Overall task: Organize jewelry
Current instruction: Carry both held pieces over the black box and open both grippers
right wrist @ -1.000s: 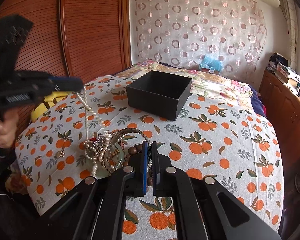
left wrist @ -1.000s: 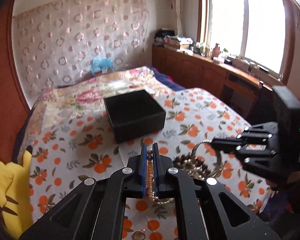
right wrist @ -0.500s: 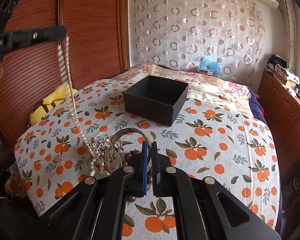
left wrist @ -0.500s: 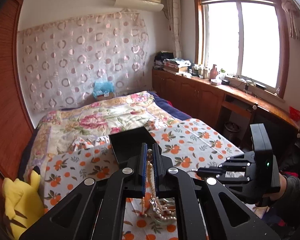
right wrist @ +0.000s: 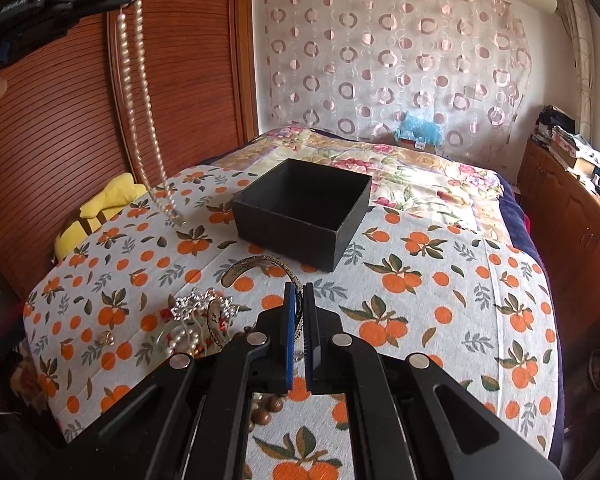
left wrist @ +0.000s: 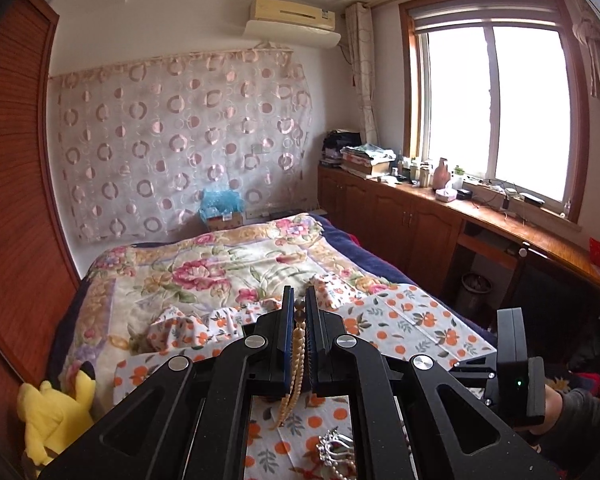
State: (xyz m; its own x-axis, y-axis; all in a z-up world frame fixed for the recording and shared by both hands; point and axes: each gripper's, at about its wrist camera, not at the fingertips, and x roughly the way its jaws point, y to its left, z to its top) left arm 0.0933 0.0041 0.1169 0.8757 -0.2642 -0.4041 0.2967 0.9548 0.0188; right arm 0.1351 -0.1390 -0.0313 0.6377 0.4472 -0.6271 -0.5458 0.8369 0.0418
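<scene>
- The pearl necklace (right wrist: pixel 140 92) hangs in the air in a long double string, high above the bed. Its low end dangles near the left side of the black box (right wrist: pixel 302 212) but not over it.
- The left gripper (left wrist: pixel 299 320) pinches the top of the necklace between its blue pads, with its fingers pressed in on the beads. From the other side, you can see it up at the top left, with the pearls hanging down from its tip.
- The black box sits open on the orange-print cloth (right wrist: pixel 440 280). I can see nothing in it, though its near corner is hidden by the wall.
- So I think the job has only just begun: one piece is lifted, and no piece is put away yet.
- The rest of the jewelry still lies in a heap (right wrist: pixel 200 324) on the cloth, in front of the box. There is a silver crown-like piece (right wrist: pixel 204 306), a silver bangle (right wrist: pixel 260 266), a small gold ring (right wrist: pixel 106 337), some more pearls and some brown beads (right wrist: pixel 266 406).
- The right gripper (right wrist: pixel 299 328) hovers low over that heap. Its fingers are nearly together with a thin gap. The bangle's edge shows in the gap, but I cannot tell if it is pinched.
- Next, I guess, the necklace has to go over the box and down into it, then the heap, piece by piece.
</scene>
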